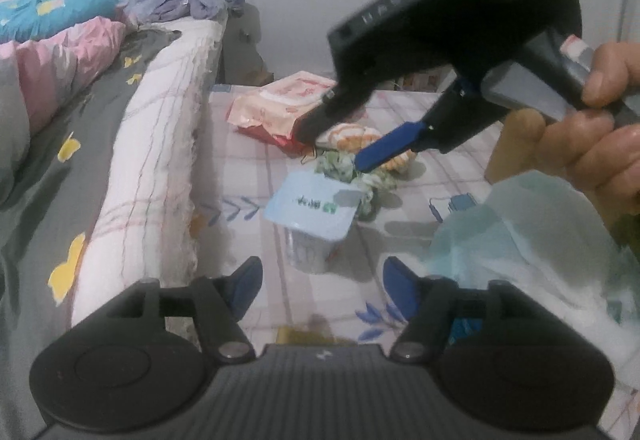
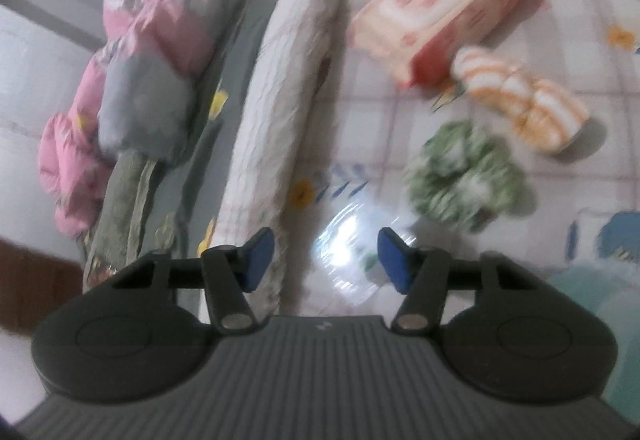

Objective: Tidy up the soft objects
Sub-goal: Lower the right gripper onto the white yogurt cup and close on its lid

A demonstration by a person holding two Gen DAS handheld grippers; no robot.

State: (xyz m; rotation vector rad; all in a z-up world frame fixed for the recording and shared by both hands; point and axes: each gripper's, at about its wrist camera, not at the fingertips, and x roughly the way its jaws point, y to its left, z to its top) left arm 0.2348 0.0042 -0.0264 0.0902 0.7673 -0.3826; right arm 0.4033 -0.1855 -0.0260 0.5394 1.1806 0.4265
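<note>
Nothing is looking sorted yet, by my reading: the soft things are all lying loose on the checked tablecloth (image 2: pixel 460 248), none gathered into any container that these views are showing. The green scrunchie (image 2: pixel 464 176) is sitting at the middle, the orange-striped roll of cloth (image 2: pixel 524 108) is lying just beside it at two o'clock, and the pink tissue pack (image 2: pixel 440 8) is resting beyond at twelve, its near end close to the roll. The right gripper (image 2: pixel 324 258) is hovering with its jaws partly apart and nothing between them but a blurred shiny patch I am not able to identify; the scrunchie is waiting at one o'clock of its blue pads (image 2: pixel 394 260). The left gripper (image 1: pixel 322 292) is also standing part open and empty, with a clear cup under a pale blue lid (image 1: pixel 310 212) standing just ahead of it at twelve. That cup is showing only in the left view, along with the right gripper (image 1: pixel 340 152) seen from outside, the hand (image 1: pixel 592 128) holding its handle, its fingertips poised over the roll and scrunchie, and a pale teal bag (image 1: pixel 540 240) at three o'clock. The right view alone is giving the scrunchie and the roll unhidden, plus the pink quilt (image 2: pixel 140 52) on the bed at nine o'clock. Every item is still waiting, I judge.
</note>
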